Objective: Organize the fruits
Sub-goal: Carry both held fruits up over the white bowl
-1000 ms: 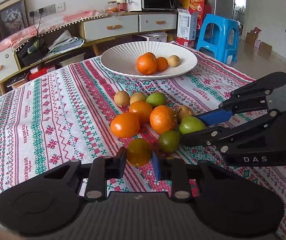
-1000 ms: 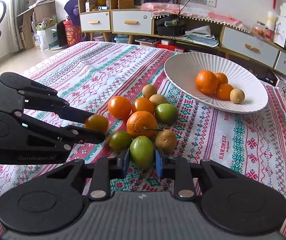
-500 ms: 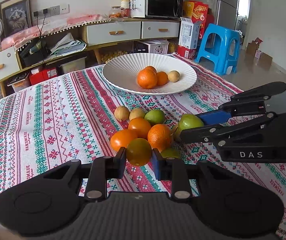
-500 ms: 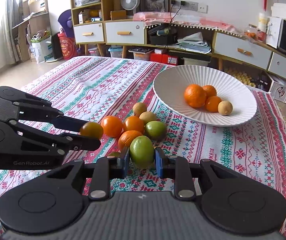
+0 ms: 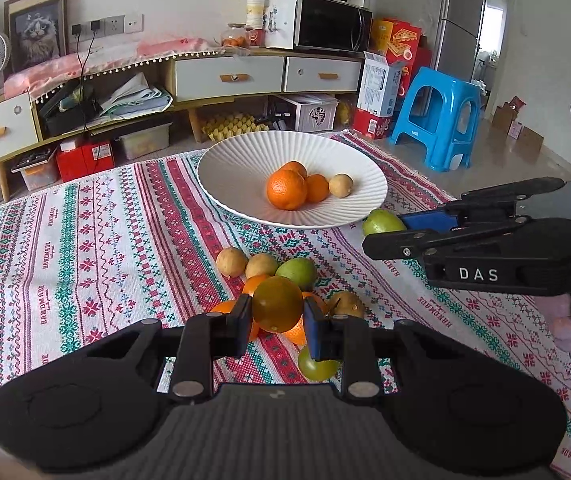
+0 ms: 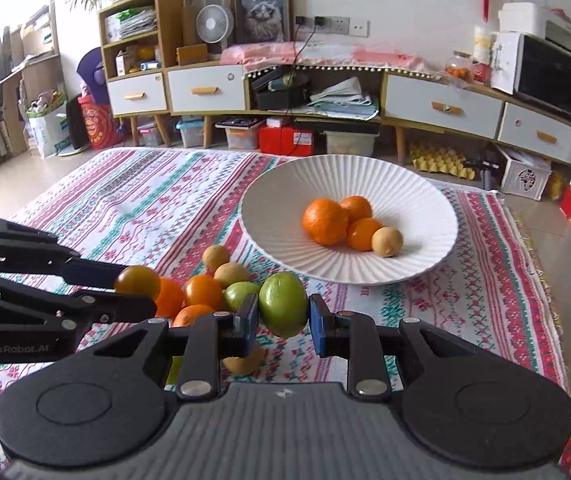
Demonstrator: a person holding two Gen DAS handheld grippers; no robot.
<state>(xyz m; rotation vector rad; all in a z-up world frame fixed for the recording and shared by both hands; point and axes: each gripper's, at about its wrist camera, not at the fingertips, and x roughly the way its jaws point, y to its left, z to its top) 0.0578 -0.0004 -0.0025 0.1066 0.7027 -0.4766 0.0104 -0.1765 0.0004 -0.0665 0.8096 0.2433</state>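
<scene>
Striped worktop [image 5: 125, 216]: white bowl [image 6: 269, 216] lies ahead of both jaws; right gripper [image 6: 281, 316], nearer, clamps green fruit [image 6: 283, 304], left gripper [image 5: 277, 316] clamps dark-orange fruit [image 5: 277, 304].

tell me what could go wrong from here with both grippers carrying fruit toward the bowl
1. The left gripper pinches the dark orange-green citrus only at its sides; being round, it could slip out and scatter the pile below.
2. The right gripper with the green fruit sits close beside the left one; they might bump.
3. The white bowl is shallow, so dropped fruit could roll out.
</scene>
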